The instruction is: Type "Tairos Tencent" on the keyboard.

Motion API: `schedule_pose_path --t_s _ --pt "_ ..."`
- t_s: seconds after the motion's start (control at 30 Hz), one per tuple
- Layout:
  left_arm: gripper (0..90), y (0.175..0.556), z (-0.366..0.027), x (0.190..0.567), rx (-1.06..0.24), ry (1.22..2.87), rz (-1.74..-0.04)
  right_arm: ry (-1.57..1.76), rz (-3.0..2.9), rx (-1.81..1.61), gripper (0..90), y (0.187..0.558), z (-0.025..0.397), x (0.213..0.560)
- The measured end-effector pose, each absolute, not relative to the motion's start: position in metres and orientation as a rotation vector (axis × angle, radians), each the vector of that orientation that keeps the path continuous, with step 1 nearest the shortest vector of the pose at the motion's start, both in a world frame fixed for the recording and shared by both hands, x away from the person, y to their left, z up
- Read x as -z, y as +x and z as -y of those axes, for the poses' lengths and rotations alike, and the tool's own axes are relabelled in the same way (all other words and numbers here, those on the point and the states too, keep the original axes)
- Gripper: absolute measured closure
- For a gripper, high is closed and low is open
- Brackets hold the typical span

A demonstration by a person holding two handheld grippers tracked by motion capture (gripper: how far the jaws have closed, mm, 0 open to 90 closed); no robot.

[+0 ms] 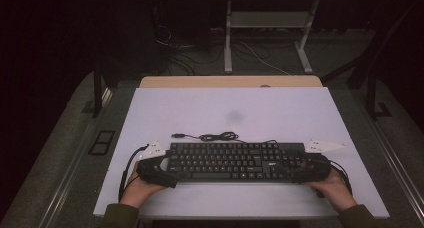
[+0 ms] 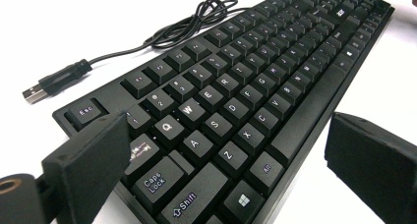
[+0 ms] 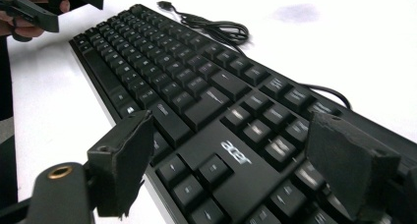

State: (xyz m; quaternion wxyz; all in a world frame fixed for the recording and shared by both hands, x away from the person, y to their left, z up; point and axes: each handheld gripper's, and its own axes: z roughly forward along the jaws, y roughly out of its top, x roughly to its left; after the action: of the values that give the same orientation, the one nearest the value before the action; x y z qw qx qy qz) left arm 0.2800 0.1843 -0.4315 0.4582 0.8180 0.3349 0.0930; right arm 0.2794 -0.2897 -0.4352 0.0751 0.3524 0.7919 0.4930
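My left gripper [image 1: 167,174] sits at the left end of the black Acer keyboard [image 1: 235,160], which lies across the near half of the white table top [image 1: 235,113]. Its jaws stand spread wide, one over the Tab and Esc corner, the other off the near edge by the Alt key; neither pad presses the keyboard that I can see. Behind the keyboard, its black cable [image 1: 219,136] lies in a loose coil on the table, the USB plug [image 2: 34,93] resting flat to the left. At the right end my right gripper [image 1: 300,172] straddles the arrow and number keys, jaws likewise spread apart, hovering just above the keys. My hands grip both handles at the table's near edge.
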Motion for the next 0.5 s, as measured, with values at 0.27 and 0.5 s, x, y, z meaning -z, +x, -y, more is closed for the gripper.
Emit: schedule_pose_path --t_s 0.27,0.5 --pt "0.0 0.280 -0.184 0.432 -0.236 2.019 -0.838 1.076 -2.383 -1.460 18.3 0.273 0.300 0.440" --pt "0.0 0.280 -0.185 0.432 -0.240 2.010 -0.847 1.074 -2.386 -1.452 18.2 0.271 0.302 0.441"
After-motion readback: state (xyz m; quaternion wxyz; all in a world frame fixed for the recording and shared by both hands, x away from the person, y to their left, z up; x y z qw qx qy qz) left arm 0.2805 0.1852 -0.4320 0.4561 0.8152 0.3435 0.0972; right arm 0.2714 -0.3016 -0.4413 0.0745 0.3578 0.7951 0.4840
